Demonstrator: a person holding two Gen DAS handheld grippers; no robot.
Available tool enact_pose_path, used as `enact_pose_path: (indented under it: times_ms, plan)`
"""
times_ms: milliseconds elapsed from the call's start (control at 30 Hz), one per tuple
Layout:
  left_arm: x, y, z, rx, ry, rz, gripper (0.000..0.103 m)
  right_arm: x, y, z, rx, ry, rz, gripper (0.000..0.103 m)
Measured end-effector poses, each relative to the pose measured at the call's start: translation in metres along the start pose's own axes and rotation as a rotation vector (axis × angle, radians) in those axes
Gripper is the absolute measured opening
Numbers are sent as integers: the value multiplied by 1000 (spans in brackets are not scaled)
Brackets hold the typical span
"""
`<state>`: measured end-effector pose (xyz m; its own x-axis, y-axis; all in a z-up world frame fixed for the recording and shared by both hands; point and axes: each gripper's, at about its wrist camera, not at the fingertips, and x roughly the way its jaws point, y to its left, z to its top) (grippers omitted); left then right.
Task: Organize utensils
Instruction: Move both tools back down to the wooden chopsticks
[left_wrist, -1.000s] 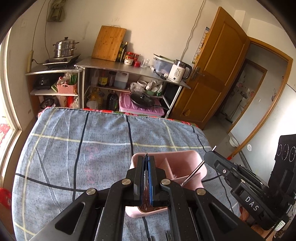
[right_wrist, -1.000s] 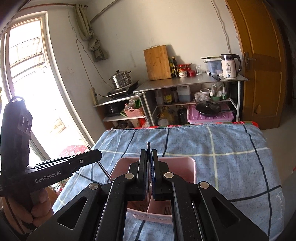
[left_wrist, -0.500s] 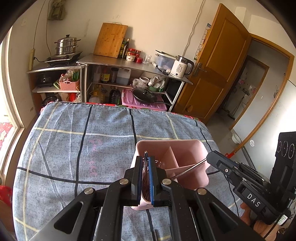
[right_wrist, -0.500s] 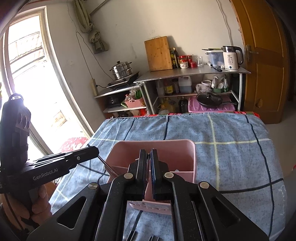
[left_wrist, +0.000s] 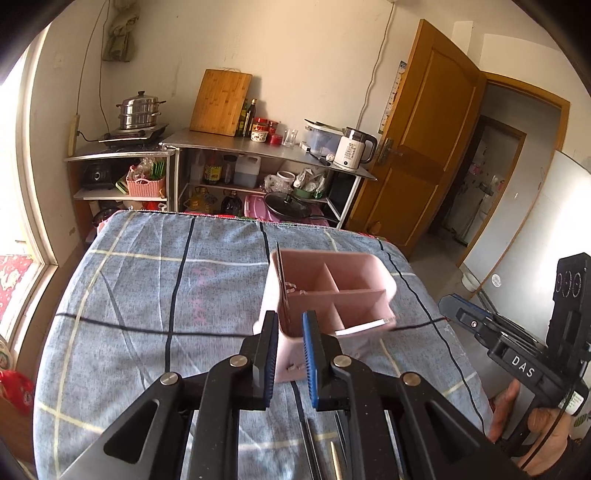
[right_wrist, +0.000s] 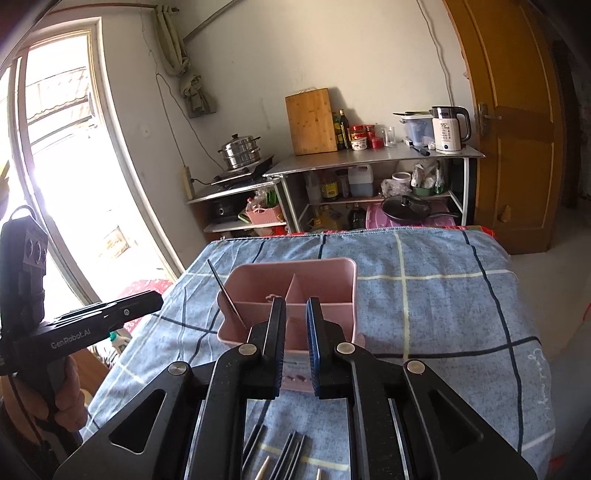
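Observation:
A pink divided utensil holder (left_wrist: 332, 291) stands on the blue checked tablecloth (left_wrist: 147, 295); it also shows in the right wrist view (right_wrist: 291, 288). A thin dark chopstick (left_wrist: 282, 280) leans in its left compartment, also seen in the right wrist view (right_wrist: 227, 295). My left gripper (left_wrist: 290, 354) is open and empty, just in front of the holder. My right gripper (right_wrist: 295, 343) is open and empty, in front of the holder. Several dark chopsticks (right_wrist: 286, 456) lie on the cloth below the right gripper.
A metal kitchen shelf (left_wrist: 258, 151) with a cutting board, kettle and steamer pot stands beyond the table's far edge. A wooden door (left_wrist: 417, 147) is at the right. More utensils (left_wrist: 332, 454) lie on the cloth under the left gripper.
Both grippers were shut on thin utensils over the holder. Now both are open and empty and have drawn back and up; a chopstick stands in the holder.

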<state>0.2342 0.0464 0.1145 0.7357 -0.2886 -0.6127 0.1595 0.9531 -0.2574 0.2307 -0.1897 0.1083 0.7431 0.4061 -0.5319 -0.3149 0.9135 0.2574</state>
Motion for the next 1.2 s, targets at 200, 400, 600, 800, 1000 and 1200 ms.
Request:
enact_pose_path:
  times_ms: [200, 400, 600, 800, 1000, 1200]
  plan:
    - [-21, -14, -55, 24, 4, -20, 13, -27, -1, -43, 6, 17, -8, 11]
    - [-25, -22, -111, 24, 68, -36, 13, -41, 2, -93, -6, 82, -21, 11]
    - [-22, -26, -148, 21, 133, -44, 13, -41, 3, -131, -7, 155, -18, 11]
    - [-12, -36, -160, 51, 170, -72, 13, -32, 0, -148, -12, 203, -22, 11]
    - [14, -41, -161, 63, 228, -74, 13, -20, -5, -154, -16, 237, -34, 11]
    - [38, -42, -159, 70, 273, -79, 13, 0, -10, -158, -26, 286, -31, 11]
